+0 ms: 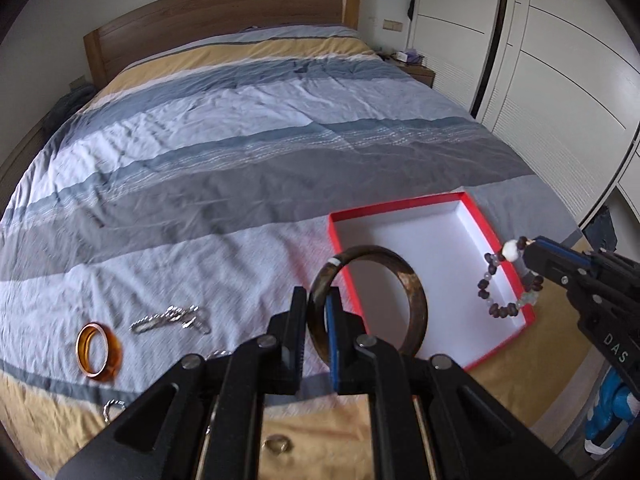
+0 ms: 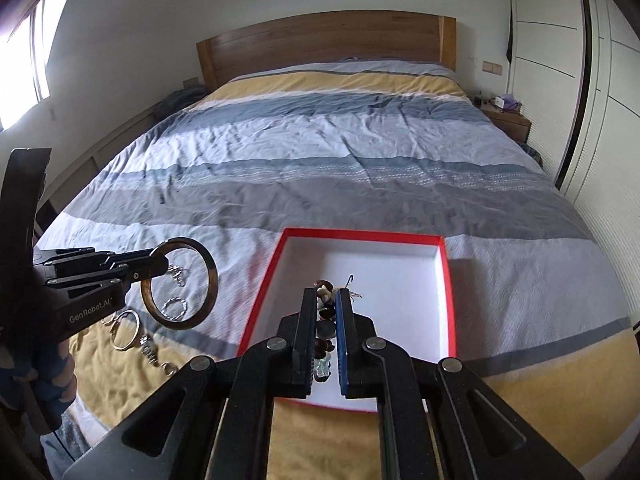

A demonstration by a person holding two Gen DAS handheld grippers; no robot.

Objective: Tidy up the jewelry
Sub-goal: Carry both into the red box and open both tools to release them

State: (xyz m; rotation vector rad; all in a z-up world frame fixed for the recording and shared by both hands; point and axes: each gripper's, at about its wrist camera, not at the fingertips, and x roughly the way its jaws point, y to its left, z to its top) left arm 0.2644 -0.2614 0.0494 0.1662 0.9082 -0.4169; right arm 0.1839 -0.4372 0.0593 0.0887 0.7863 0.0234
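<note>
The left hand-held gripper (image 1: 318, 300) is closed on the rim of a dark brown bangle (image 1: 368, 304), holding it upright in the air just off the left edge of the red-rimmed box (image 1: 424, 201), which lies open with a white inside on the striped bedspread (image 1: 240, 152). The right hand-held gripper (image 2: 325, 300) is pinched nearly closed on a beaded bracelet (image 2: 323, 340) of dark red-brown and pale beads with one white bead; the strand hangs down between its fingers above the near part of the box (image 2: 362, 233). From the left wrist view that bracelet (image 1: 506, 284) dangles over the box's right rim.

More jewelry rests on the bedspread to the left of the box: an amber-orange bangle (image 1: 98, 350) farthest from it, a silver chain bracelet (image 1: 170, 319) between that bangle and the box, and nearer the foot of the bed a small twisted silver ring (image 1: 112, 408) and another small ring (image 1: 277, 445). A wooden headboard (image 1: 216, 12) stands beyond the box.
</note>
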